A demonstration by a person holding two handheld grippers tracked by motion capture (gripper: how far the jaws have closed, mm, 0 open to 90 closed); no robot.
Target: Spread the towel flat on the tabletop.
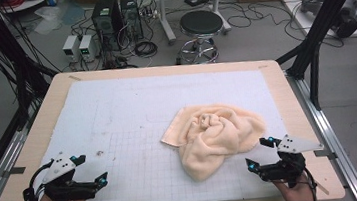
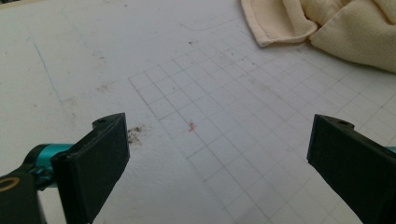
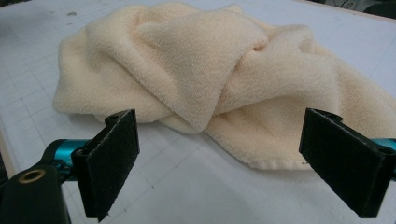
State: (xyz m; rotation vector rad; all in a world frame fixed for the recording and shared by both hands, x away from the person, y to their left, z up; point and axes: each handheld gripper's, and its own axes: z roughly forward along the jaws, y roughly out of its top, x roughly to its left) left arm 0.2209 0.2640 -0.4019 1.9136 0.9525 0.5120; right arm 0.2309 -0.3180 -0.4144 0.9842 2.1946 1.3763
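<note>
A crumpled cream-yellow terry towel (image 1: 218,136) is seen lying in a twisted heap on the white gridded mat (image 1: 133,115), right of the middle and toward the near edge. Its folds are wound into a knot-like swirl at the top, a flat corner is stretched out to the left, and a hemmed edge is laid along the near side, as shown in the right gripper view (image 3: 261,164). The pile looks soft and thick, so several layers are likely to be caught at once.

From here, a bad grasp is judged the main risk: if a fold rather than a true corner is pinched by the right gripper (image 1: 264,156), the towel would be lifted as a bundle and not spread. The hem lies low on the mat, so the jaws could slide over it and close on nothing. A pull from one side alone could drag the whole heap across the mat.

The right gripper is held just beside the towel's near right edge, with its jaws wide apart and nothing between them. The left gripper (image 1: 91,170) is held at the near left of the mat, well apart from the towel, its jaws likewise spread and empty. The mat is carried by a light wooden table (image 1: 55,93)
</note>
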